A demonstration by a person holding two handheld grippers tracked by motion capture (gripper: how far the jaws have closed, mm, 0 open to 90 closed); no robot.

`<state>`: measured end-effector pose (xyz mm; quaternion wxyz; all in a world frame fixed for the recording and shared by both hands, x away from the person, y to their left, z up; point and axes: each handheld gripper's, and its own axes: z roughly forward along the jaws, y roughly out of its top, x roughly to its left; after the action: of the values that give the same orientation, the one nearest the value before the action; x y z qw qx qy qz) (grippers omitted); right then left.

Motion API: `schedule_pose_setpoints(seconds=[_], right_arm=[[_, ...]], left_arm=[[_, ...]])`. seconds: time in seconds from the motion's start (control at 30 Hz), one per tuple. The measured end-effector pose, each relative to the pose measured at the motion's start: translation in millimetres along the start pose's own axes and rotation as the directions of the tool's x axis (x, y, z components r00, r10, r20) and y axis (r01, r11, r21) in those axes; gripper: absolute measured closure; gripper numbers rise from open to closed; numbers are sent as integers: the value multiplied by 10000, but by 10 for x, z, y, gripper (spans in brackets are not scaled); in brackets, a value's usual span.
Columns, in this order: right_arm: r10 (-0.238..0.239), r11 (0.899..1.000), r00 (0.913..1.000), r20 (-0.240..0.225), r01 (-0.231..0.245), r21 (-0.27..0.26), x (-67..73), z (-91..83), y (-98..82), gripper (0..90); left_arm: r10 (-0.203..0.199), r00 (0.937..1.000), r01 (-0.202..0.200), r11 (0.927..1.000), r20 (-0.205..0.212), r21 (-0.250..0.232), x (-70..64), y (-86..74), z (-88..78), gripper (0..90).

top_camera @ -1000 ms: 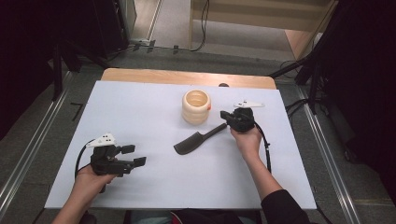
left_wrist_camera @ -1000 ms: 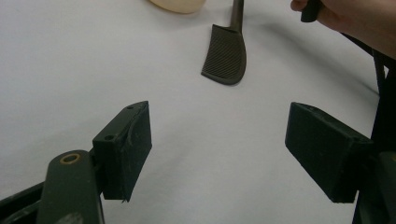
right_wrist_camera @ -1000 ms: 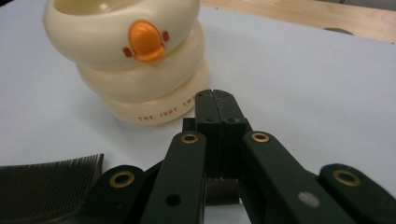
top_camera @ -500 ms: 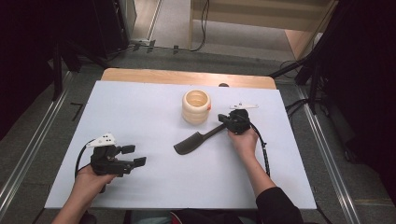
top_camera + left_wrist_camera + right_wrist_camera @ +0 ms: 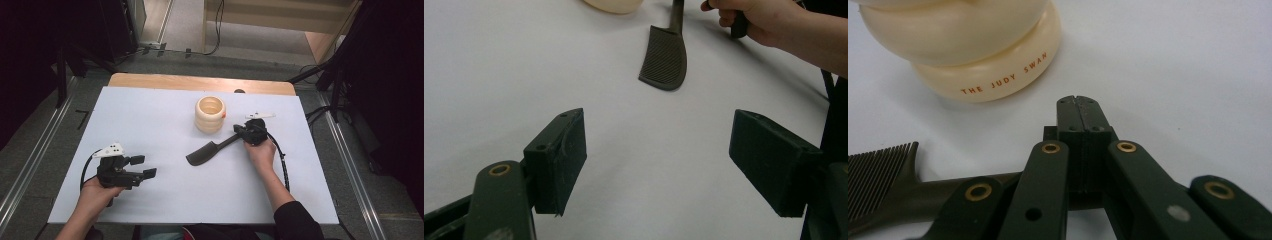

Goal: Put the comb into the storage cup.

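A: What does the room look like?

B: Dim, with a grey floor and black stands at the sides. In the middle stands a desk with a white top and a strip of bare wood along its far edge.

A: And the right claw?

B: The right claw sits right of the middle, held low over the desk. Its jaws are pressed tight together; in the right gripper view the two pads meet with no gap. The handle of a dark comb passes under the jaws' arms there, but whether the pads pinch it cannot be told from the pictures.

A: Where does the comb lie?

B: Flat on the desk near the middle, slanted, its toothed head toward the person and its handle running up to the right claw. Just beyond it stands a cream ribbed cup, upright, near the claw, with lettering low on its wall.

A: The left claw?

B: The left claw rests near the front left of the desk, well apart from the comb. Its jaws stand wide and released, with bare desk between the pads. A cable trails back along the right forearm.
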<state>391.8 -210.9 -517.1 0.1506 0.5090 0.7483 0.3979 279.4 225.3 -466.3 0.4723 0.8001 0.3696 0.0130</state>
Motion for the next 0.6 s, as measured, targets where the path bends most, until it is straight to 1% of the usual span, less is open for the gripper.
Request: schedule_pose_setpoints(seconds=[0.07, 0.17, 0.33, 0.6], right_arm=[[32, 10000, 10000, -15, -32, 21, -3, 3, -8, 875], [-40, 9999, 10000, -24, 41, 153, 3, 4, -14, 875], [-199, 9996, 9998, -69, 201, 218, 10, -18, -18, 875], [-287, 9982, 9992, -265, 301, 521, 5, -59, -43, 875]], left_arm=[[14, 10000, -14, 10000, 0, 1, 0, 0, -1, 235], [7, 10000, -7, 10000, -1, -1, 0, -1, -1, 235], [12, 10000, -12, 10000, 4, 9, -1, -1, 0, 235], [21, 10000, -22, 10000, 9, 23, 0, -1, -1, 235]])
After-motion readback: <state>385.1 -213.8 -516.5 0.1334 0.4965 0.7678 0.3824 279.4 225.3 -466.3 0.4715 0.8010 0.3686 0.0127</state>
